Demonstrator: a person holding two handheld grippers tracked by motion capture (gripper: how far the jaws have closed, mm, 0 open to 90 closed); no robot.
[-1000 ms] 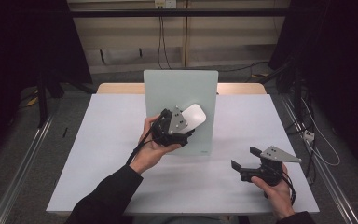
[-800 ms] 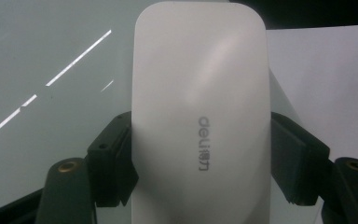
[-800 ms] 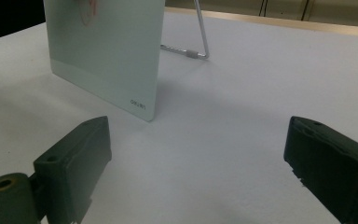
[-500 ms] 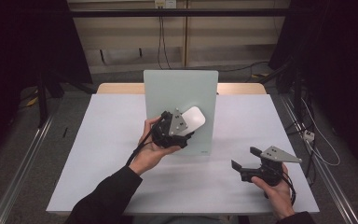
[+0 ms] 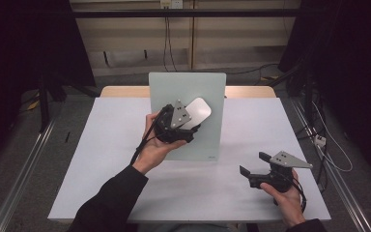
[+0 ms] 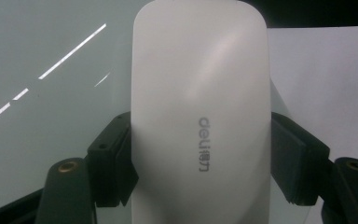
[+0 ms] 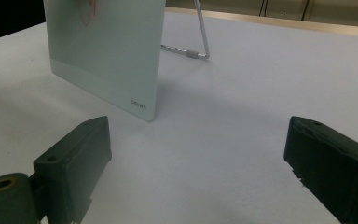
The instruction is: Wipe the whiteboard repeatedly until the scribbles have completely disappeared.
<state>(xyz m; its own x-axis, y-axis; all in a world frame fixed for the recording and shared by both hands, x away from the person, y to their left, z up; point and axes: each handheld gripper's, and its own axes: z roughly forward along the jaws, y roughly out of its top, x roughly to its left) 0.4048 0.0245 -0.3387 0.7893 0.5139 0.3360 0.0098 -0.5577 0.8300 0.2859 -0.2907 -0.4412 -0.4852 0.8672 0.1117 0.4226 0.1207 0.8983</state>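
My left gripper (image 5: 188, 124) is shut on a white eraser (image 5: 196, 112) with a smooth rounded back and a grey "deli" mark (image 6: 205, 144). It holds the eraser up against the face of a pale green glass board (image 5: 169, 87) that stands upright mid-table. The two black jaws press on the eraser's sides (image 6: 116, 158). My right gripper (image 5: 253, 169) rests low at the table's front right, open, with nothing between its fingers (image 7: 74, 158). The board's lower corner (image 7: 140, 105) and its metal back stand (image 7: 200, 46) lie ahead of it.
A white sheet (image 5: 92, 164) covers the table top, with a wooden edge (image 5: 121, 91) at the back. Metal rails (image 5: 19, 174) run along both sides on the floor, and cables (image 5: 319, 140) lie at the right.
The left gripper has shifted slightly on the board with the eraser, its top plate now turned more toward the camera. The right gripper has stayed put.
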